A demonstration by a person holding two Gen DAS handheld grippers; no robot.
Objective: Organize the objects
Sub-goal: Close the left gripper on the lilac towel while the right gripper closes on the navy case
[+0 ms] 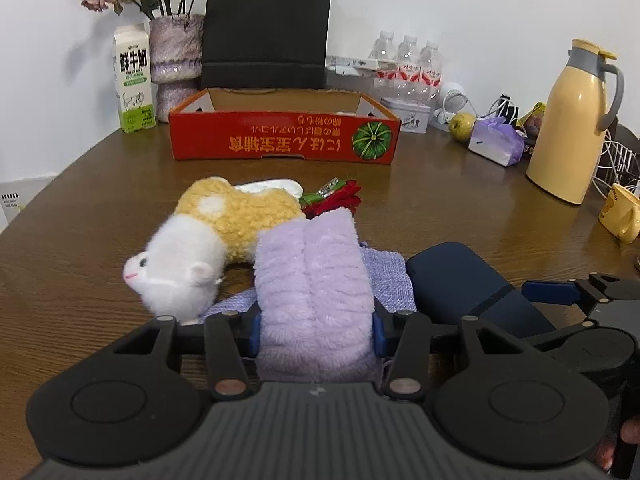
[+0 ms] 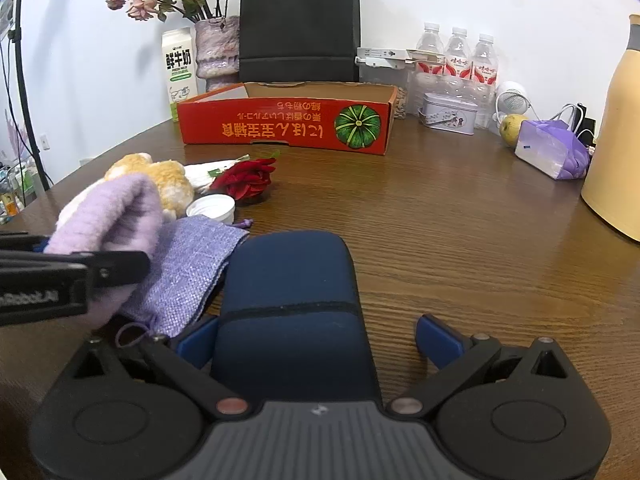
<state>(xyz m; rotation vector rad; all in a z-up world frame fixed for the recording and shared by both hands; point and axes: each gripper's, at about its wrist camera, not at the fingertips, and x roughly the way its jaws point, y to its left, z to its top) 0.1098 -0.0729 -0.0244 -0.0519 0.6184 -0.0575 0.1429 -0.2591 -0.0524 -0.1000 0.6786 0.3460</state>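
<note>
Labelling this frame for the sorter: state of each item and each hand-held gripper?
Left hand-held gripper: shut on the purple fuzzy cloth.
Right hand-held gripper: open, astride the navy case.
Red box: open-topped, contents hidden.
Plush toy: lying on its side.
Rose: lying flat.
Thermos: upright, lid closed.

Lilac fluffy cloth; navy case; red box, green pumpkin print; yellow-white plush.
</note>
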